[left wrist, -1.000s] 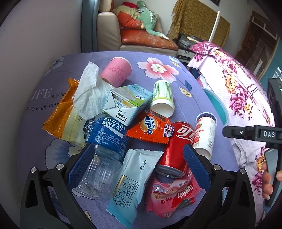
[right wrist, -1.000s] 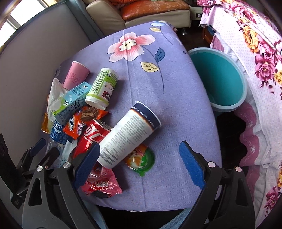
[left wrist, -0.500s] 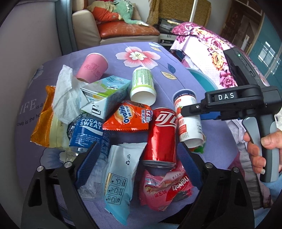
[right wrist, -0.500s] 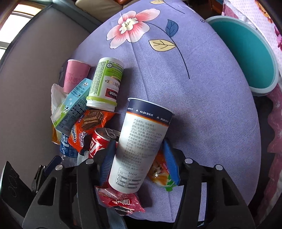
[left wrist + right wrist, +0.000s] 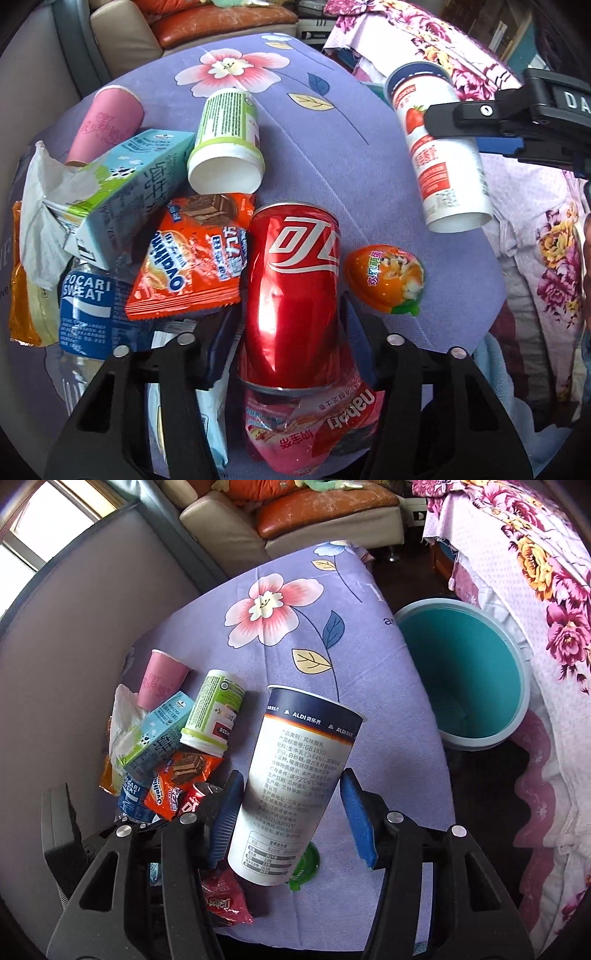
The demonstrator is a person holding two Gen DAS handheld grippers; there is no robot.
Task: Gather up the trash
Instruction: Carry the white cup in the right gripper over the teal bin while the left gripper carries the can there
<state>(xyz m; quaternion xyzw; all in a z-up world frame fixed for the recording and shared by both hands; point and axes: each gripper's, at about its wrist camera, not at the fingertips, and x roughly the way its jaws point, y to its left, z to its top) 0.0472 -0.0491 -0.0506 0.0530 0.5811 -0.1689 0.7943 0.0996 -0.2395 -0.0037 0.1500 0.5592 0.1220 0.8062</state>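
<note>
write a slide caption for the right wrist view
Right tongs grip a tall yogurt cup lifted above the littered purple tablecloth, with the teal bin waiting beyond the table edge.

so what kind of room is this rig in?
Most likely a home living room. A leather sofa with cushions stands behind a table under a purple floral cloth, floral fabric drapes furniture at the right, and a teal bin sits on the floor beside the table.

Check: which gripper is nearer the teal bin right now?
Right. The right gripper, shut on the yogurt cup, is lifted over the table's bin-side edge, with the teal bin just ahead-right. The left gripper is back at the pile, closed around the red can.
</note>
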